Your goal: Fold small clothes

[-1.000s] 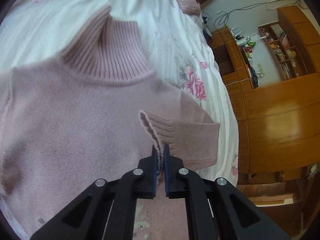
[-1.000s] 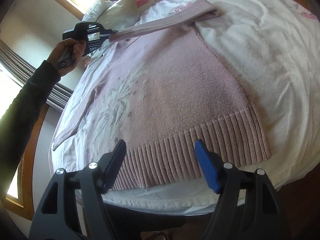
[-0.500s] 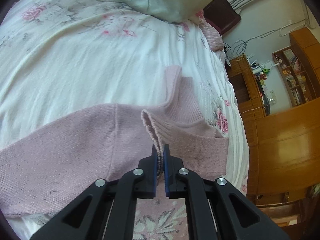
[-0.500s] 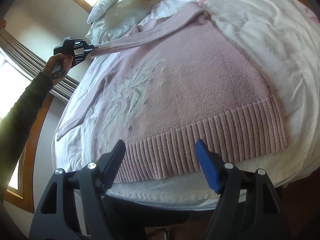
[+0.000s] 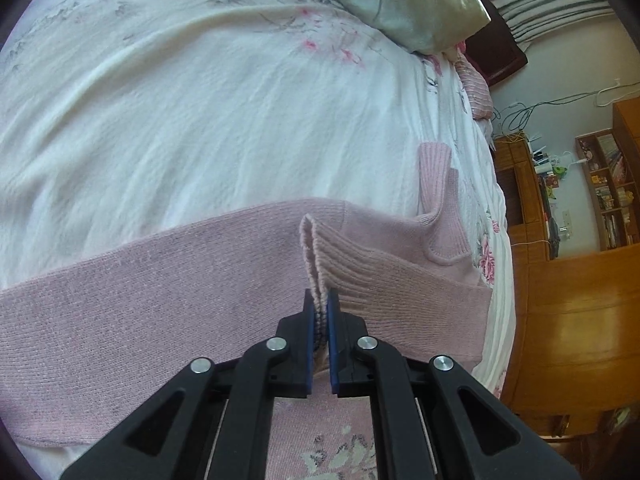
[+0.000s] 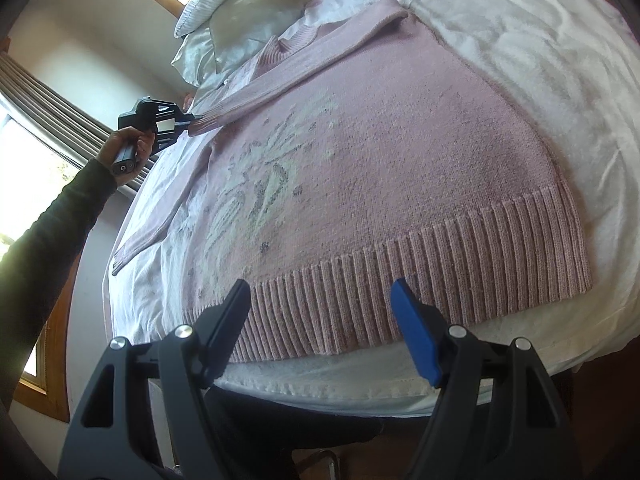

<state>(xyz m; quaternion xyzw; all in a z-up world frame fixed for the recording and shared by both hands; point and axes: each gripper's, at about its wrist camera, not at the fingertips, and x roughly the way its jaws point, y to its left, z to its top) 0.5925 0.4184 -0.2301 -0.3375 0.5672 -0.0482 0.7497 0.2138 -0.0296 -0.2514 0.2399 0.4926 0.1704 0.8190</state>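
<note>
Lying face up on the bed [image 6: 560,92], our pink sweater [image 6: 400,160] shows its pale flower pattern, with the ribbed hem [image 6: 420,276] near the bed's edge. We have its one sleeve [image 6: 304,64] drawn across the chest, and our left claw [image 5: 320,312] is pinched tight on the ribbed cuff [image 5: 316,256], held by our left hand [image 6: 128,148] in a dark sleeve. Our right claw [image 6: 320,296] hovers spread wide just above the hem, gripping nothing. The sweater's other sleeve [image 6: 152,220] lies flat along the white floral bedcover. Pillows [image 6: 244,20] sit at the head of the bed; wooden shelves [image 5: 608,196] stand beyond.
</note>
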